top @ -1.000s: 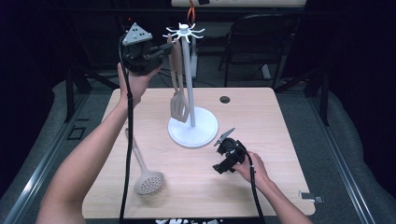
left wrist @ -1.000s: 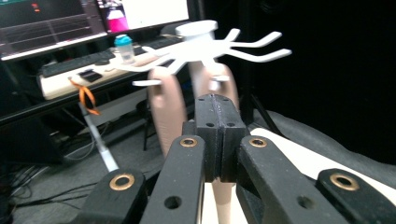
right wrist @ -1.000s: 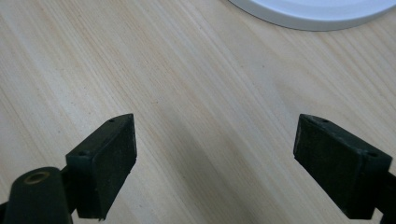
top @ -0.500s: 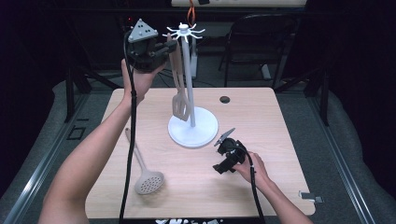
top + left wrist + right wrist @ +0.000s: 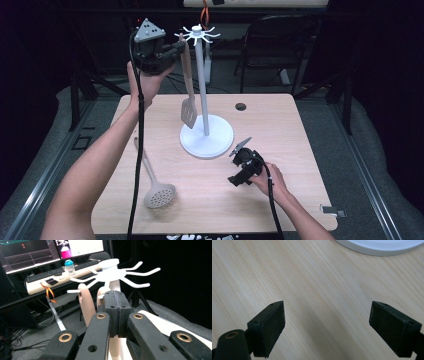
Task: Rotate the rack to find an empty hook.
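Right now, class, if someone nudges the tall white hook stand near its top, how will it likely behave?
The tall white hook stand probably tips rather than slides: its pole is thin and high. Its wide round base should resist gentle pushes. The hanging wooden spatula would likely swing.

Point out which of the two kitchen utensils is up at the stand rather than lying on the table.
The wooden slotted spatula: it hangs upright beside the white stand's pole, its handle top at the left gripper. The grey skimmer lies flat on the table.
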Available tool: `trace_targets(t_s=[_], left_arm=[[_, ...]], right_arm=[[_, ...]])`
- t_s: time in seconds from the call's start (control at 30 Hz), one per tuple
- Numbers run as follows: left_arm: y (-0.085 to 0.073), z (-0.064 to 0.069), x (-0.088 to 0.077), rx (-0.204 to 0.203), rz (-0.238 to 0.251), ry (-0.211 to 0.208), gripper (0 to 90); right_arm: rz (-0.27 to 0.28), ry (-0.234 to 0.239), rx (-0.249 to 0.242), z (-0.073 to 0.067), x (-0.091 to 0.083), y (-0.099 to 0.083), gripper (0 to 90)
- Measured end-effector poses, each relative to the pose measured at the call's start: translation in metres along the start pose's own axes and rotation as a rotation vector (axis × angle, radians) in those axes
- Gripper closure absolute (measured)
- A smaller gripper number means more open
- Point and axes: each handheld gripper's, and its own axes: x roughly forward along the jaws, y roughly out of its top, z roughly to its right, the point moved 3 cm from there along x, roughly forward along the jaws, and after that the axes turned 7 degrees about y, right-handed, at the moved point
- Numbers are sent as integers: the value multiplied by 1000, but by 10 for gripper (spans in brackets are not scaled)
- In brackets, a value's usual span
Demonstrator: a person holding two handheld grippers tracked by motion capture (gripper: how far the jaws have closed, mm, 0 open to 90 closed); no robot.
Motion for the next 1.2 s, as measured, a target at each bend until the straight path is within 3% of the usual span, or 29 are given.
trace_targets(t_s=[0.47,0.7,0.9,1.07,1.2], left_arm=[[-1,-11,4,-21,-3,33,900],[-3,-14,-1,-47,16,20,889],[-12,-18,-12,-67,14,17,715],[-24,-23,-22,-68,-15,48,493],[-38,-26,-25,-67,-53,54,366]], right_arm=[[0,3,-4,0,0,0,129],[0,3,-5,0,0,0,129],[-16,-1,-16,1,-1,0,129],[-25,1,-18,0,-1,0,129],[-32,-2,-20,0,-1,1,129]])
